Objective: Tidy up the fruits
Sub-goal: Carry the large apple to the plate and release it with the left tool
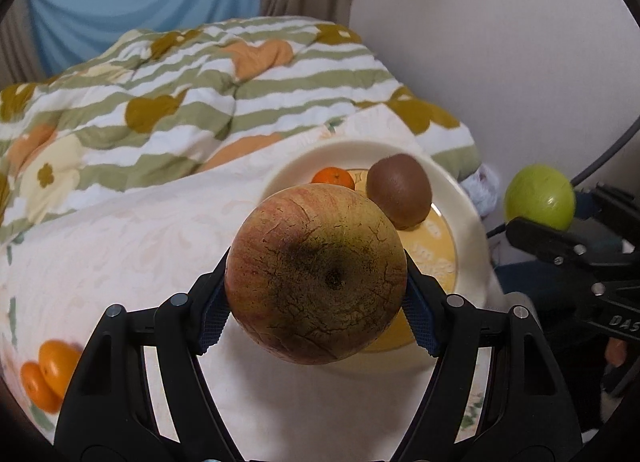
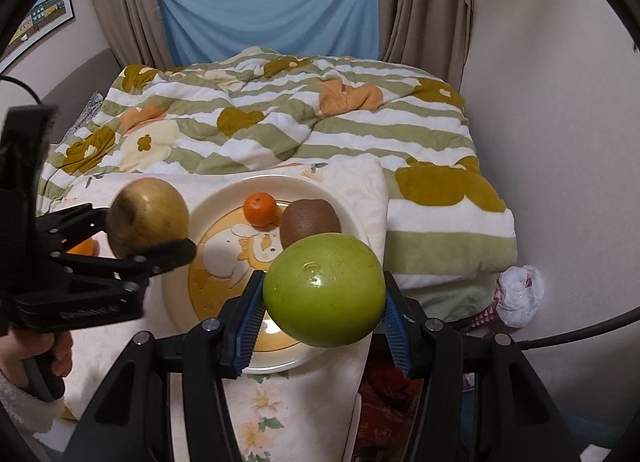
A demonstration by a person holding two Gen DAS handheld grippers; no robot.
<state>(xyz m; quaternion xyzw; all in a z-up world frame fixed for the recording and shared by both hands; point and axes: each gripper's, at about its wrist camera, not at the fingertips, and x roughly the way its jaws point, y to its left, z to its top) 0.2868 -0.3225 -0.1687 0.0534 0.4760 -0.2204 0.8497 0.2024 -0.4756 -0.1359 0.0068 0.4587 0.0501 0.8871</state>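
Note:
My left gripper (image 1: 316,294) is shut on a reddish-brown cracked apple (image 1: 316,274) and holds it in the air just left of the plate; the apple also shows in the right wrist view (image 2: 148,218). My right gripper (image 2: 324,302) is shut on a green apple (image 2: 324,290) and holds it above the plate's near right edge; it also shows in the left wrist view (image 1: 538,198). The cream plate (image 2: 344,214) with a yellow picture holds a mandarin (image 2: 260,209) and a kiwi (image 2: 310,222).
The plate lies on a white floral cloth (image 2: 352,178) on a bed. Two mandarins (image 1: 46,374) lie on the cloth at the left. A striped green quilt (image 2: 280,114) is bunched behind. A wall is on the right, with a white plastic bag (image 2: 518,296) below it.

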